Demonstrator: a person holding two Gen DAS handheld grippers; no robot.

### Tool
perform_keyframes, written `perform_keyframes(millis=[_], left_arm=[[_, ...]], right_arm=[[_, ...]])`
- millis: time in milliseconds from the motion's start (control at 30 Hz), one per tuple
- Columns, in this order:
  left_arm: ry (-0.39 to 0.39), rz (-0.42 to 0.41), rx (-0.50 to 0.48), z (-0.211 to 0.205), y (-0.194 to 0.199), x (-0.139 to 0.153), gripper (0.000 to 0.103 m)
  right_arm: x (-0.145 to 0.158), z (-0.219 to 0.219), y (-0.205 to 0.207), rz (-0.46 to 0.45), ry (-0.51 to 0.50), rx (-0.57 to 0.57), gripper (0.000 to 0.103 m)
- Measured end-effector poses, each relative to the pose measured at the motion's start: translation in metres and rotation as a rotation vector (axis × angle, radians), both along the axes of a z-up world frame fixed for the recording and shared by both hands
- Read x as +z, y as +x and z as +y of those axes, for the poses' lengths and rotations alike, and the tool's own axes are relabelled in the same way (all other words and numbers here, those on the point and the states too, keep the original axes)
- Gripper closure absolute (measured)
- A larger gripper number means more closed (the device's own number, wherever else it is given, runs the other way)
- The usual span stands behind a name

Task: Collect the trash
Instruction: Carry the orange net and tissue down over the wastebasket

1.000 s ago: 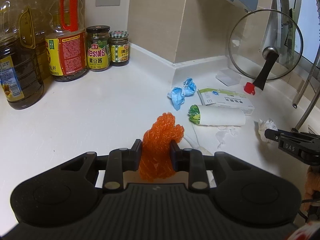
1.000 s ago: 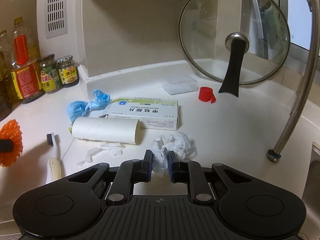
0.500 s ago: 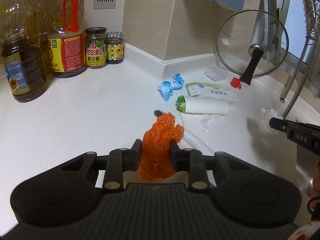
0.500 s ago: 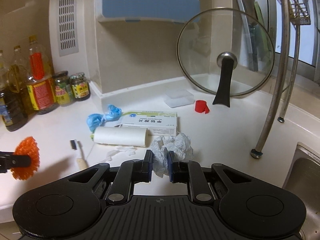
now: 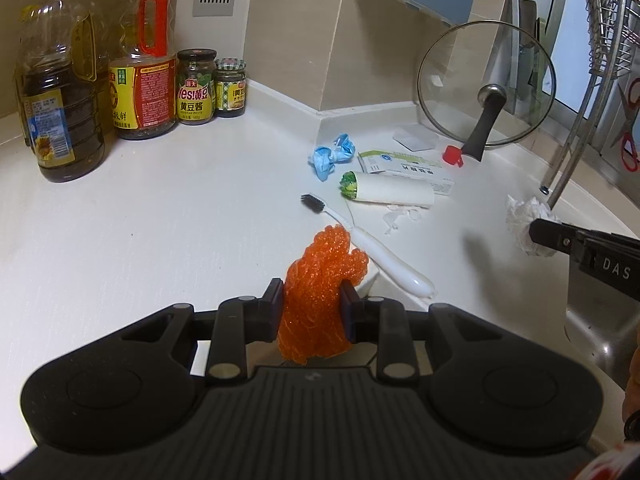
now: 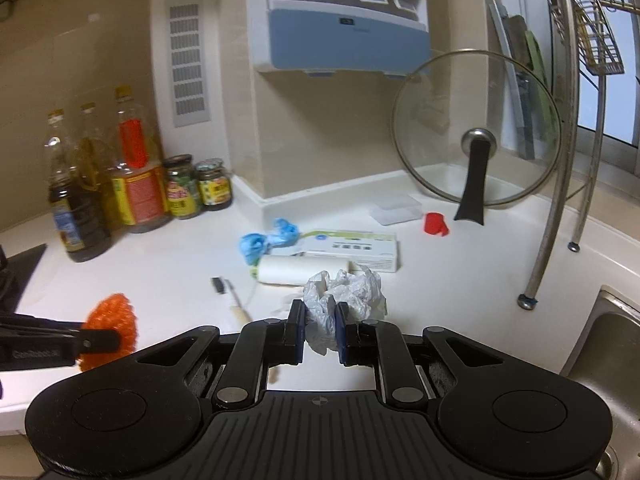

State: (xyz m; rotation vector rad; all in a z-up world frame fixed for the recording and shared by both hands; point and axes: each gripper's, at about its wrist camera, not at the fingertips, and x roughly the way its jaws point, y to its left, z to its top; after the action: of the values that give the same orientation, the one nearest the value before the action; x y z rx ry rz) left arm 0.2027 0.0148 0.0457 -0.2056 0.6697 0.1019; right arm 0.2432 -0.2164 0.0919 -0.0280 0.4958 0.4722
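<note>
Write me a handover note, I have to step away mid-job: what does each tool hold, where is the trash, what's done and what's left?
Left tool: shut on the orange mesh, lifted off the counter.
Right tool: shut on the white wad, also lifted.
On the counter: blue wad, paper roll, box, toothbrush, red cap, paper scraps.
Done: two pieces picked up.
Left: drop both in a bin (none in view), then collect the rest.

Both tools were black plastic. The left gripper (image 5: 312, 304) had a ridged top, two round bumps and silver screws. The right gripper (image 6: 320, 332) had blue pads on its fingers (image 6: 298, 332).
</note>
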Motion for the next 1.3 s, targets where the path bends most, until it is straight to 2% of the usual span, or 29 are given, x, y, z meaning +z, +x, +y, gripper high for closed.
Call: perform_keyframes(millis=[233,567,967,1300], left_arm=[[-0.012,0.001,-0.017,-0.002,-0.014,-0.001,0.077],[-0.024,0.010,-0.033,-0.006,-0.030,-0.005,0.077],[-0.045,0.072,-0.051,-0.013,-0.056,-0.031,0.077],[-0.049,0.168,-0.059,-0.013,-0.064,-0.072,0.077]], right_arm=[[0.005,0.013,-0.023,-0.010,0.010,0.063,0.087],[-0.004,0.028,-0.052,0.020,0.011,0.152,0.087],[-0.036,0.027,-0.076,0.109,-0.020,0.204,0.087],[-0.084,0.029,-0.085,0.225,-0.060,0.232,0.087]])
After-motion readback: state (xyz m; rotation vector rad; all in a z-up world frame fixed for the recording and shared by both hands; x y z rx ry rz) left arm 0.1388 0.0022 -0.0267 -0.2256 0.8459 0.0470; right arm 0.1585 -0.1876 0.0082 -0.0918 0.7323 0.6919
